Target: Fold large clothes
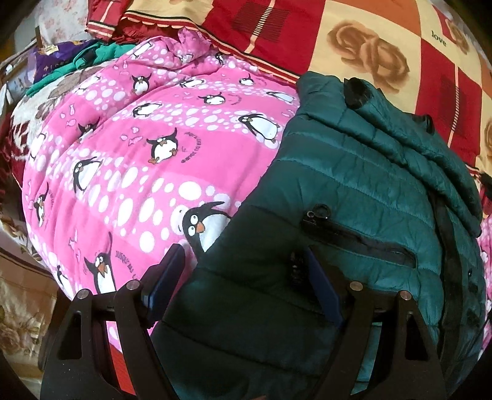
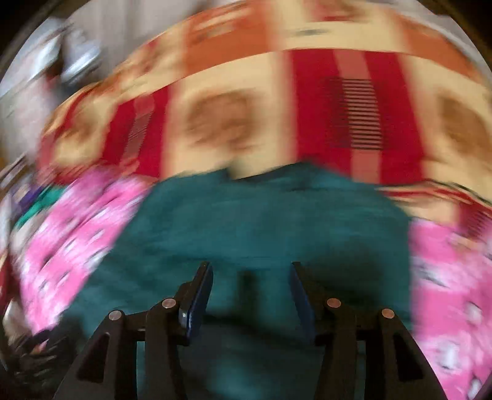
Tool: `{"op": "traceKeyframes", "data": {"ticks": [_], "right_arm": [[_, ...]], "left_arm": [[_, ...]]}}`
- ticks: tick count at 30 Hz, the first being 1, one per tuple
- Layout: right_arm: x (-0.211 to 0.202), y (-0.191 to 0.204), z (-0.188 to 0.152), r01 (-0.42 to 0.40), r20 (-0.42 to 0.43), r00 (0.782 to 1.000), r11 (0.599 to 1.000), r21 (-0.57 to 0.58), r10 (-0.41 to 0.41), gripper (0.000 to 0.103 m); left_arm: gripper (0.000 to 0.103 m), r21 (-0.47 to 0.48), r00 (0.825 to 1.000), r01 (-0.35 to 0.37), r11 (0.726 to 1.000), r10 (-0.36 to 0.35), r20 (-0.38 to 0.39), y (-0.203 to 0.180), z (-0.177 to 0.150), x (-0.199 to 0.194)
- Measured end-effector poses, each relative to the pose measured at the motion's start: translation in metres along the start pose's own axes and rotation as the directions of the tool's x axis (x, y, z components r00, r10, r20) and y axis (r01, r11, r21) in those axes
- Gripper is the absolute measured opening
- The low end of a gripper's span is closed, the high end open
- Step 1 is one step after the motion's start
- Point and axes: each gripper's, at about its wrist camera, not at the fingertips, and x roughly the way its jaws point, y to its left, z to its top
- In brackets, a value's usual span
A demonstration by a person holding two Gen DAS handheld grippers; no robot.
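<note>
A pink fleece blanket [image 1: 147,160] printed with penguins and white dots covers most of the bed, and on its right side lies the teal quilted puffer jacket [image 1: 353,197], folded over on itself with one layer draped across the top right. Beyond both runs a bedspread [image 1: 369,46] of red and cream squares with brown roses, smooth and flat, which gives open room past the jacket's far edge. At the far left a crumpled green garment [image 1: 92,57] and something purple crowd the blanket's corner, with red striped cloth [image 1: 104,18] bunched behind them. The jacket's fabric is slick and puffed in horizontal channels, with a black zipped pocket [image 1: 359,237] slanting across the front and a round zip pull at its upper end; a dark cuff sticks up at the top edge. The left tongs [image 1: 246,270] are spread wide, straddling the jacket's left border without pinching it, the left finger over the pink blanket and the right one over the teal cloth. The right wrist view is badly smeared, yet the right tongs [image 2: 252,283] show parted over the teal jacket [image 2: 261,221], gripping nothing that can be made out, with pink blanket [image 2: 67,240] on either side.
</note>
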Motion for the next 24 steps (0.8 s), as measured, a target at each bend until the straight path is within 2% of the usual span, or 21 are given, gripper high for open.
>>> {"op": "traceKeyframes", "data": {"ticks": [2, 4, 6, 7, 8, 10, 12, 15, 17, 19, 21, 23, 24], "right_arm": [[0.003, -0.039, 0.006, 0.055, -0.009, 0.998, 0.995, 0.078, -0.055, 0.048], [0.015, -0.057, 0.007, 0.076, -0.038, 0.997, 0.993, 0.089, -0.073, 0.047], [0.043, -0.056, -0.003, 0.007, -0.16, 0.987, 0.998, 0.065, 0.004, 0.048], [0.055, -0.049, -0.012, -0.039, -0.234, 0.971, 0.999, 0.036, 0.046, 0.048], [0.062, -0.036, -0.023, -0.047, -0.279, 0.96, 0.998, -0.051, 0.031, 0.049], [0.051, -0.017, -0.032, 0.002, -0.221, 0.974, 0.98, -0.2, -0.048, 0.048], [0.03, -0.019, -0.036, -0.01, -0.167, 0.986, 0.985, -0.171, -0.019, 0.048], [-0.004, -0.031, -0.049, 0.009, -0.071, 0.997, 0.994, -0.109, -0.017, 0.048], [-0.019, -0.039, -0.062, 0.015, -0.028, 0.999, 0.998, -0.068, -0.017, 0.048], [-0.021, -0.05, -0.078, 0.003, -0.04, 0.999, 1.0, -0.029, -0.004, 0.048], [-0.009, -0.057, -0.098, 0.013, -0.081, 0.997, 1.0, 0.018, -0.011, 0.048], [-0.015, -0.057, -0.103, 0.003, -0.053, 0.999, 0.999, 0.032, -0.001, 0.048], [-0.016, -0.057, -0.104, 0.002, -0.047, 0.999, 0.999, 0.035, 0.0, 0.049]], "left_arm": [[0.08, -0.001, 1.0, 0.002, 1.0, -0.002, 0.002, 0.0, 0.0, -0.001], [0.08, -0.005, 1.0, 0.016, 1.0, -0.016, 0.004, 0.001, 0.0, -0.002], [0.08, -0.019, 0.999, 0.039, 0.999, -0.038, 0.016, 0.004, -0.001, -0.005], [0.08, -0.026, 0.998, 0.056, 0.998, -0.055, 0.029, 0.006, -0.001, -0.008], [0.08, -0.027, 0.997, 0.07, 0.997, -0.069, 0.037, 0.006, 0.0, -0.011], [0.08, -0.026, 0.991, 0.105, 0.994, -0.103, 0.08, 0.003, 0.004, -0.023], [0.08, 0.019, 0.98, 0.124, 0.992, -0.126, 0.151, -0.009, 0.017, -0.04], [0.08, 0.094, 0.964, 0.173, 0.98, -0.188, 0.187, -0.035, 0.049, -0.046], [0.08, 0.13, 0.964, 0.199, 0.971, -0.218, 0.152, -0.056, 0.08, -0.035], [0.08, 0.13, 0.96, 0.228, 0.965, -0.245, 0.135, -0.077, 0.111, -0.024], [0.08, 0.14, 0.94, 0.299, 0.944, -0.317, 0.13, -0.101, 0.139, -0.017], [0.08, 0.179, 0.918, 0.367, 0.913, -0.387, 0.091, -0.134, 0.165, -0.005], [0.08, 0.187, 0.915, 0.376, 0.908, -0.396, 0.083, -0.145, 0.172, -0.001]]}}
